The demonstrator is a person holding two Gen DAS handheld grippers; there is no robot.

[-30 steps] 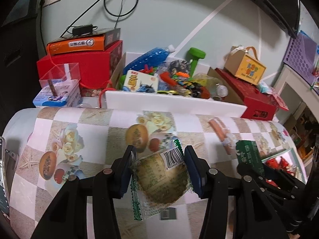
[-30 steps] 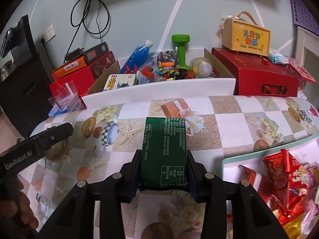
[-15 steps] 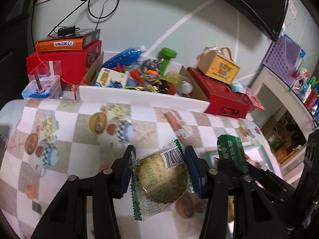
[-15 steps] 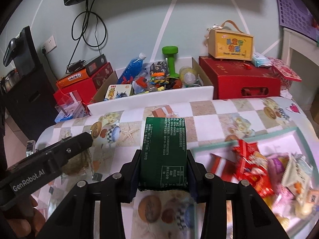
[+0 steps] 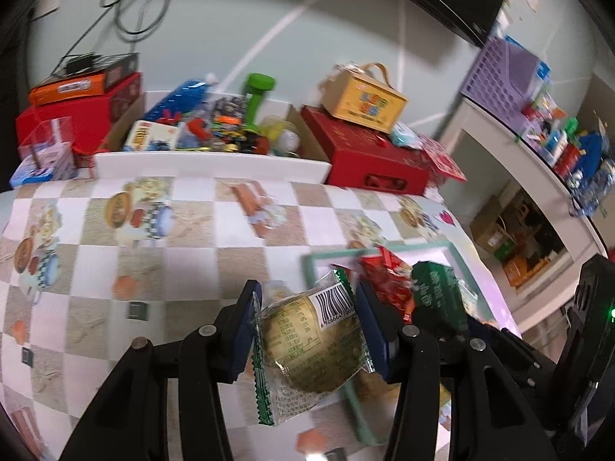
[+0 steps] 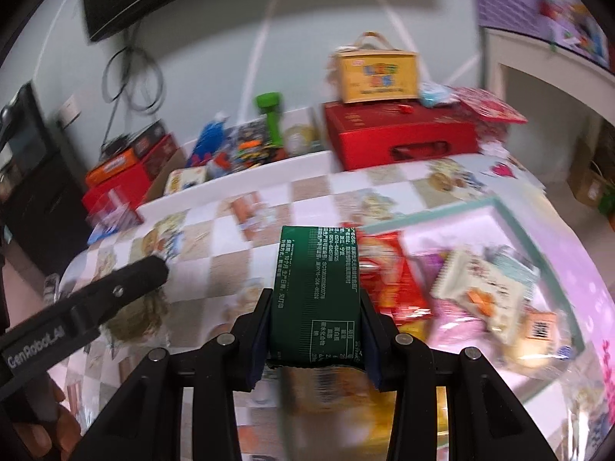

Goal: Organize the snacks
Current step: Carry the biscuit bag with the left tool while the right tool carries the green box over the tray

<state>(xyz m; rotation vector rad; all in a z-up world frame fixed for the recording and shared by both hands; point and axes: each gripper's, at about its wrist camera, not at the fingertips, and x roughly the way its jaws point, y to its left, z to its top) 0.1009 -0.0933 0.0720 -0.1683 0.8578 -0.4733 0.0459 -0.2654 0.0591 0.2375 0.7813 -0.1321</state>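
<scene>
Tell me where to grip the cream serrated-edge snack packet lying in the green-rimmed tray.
Take the cream serrated-edge snack packet across its two long side edges, coming down from above. It lies flat and tilted on top of the pile in the green-rimmed tray, so its sides look exposed.

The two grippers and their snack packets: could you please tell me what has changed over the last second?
Both grippers have swung toward the green-rimmed tray, which was at the frame edge before. The left gripper keeps its clear cake packet, the right gripper its green packet. Nothing was let go or picked up.
</scene>
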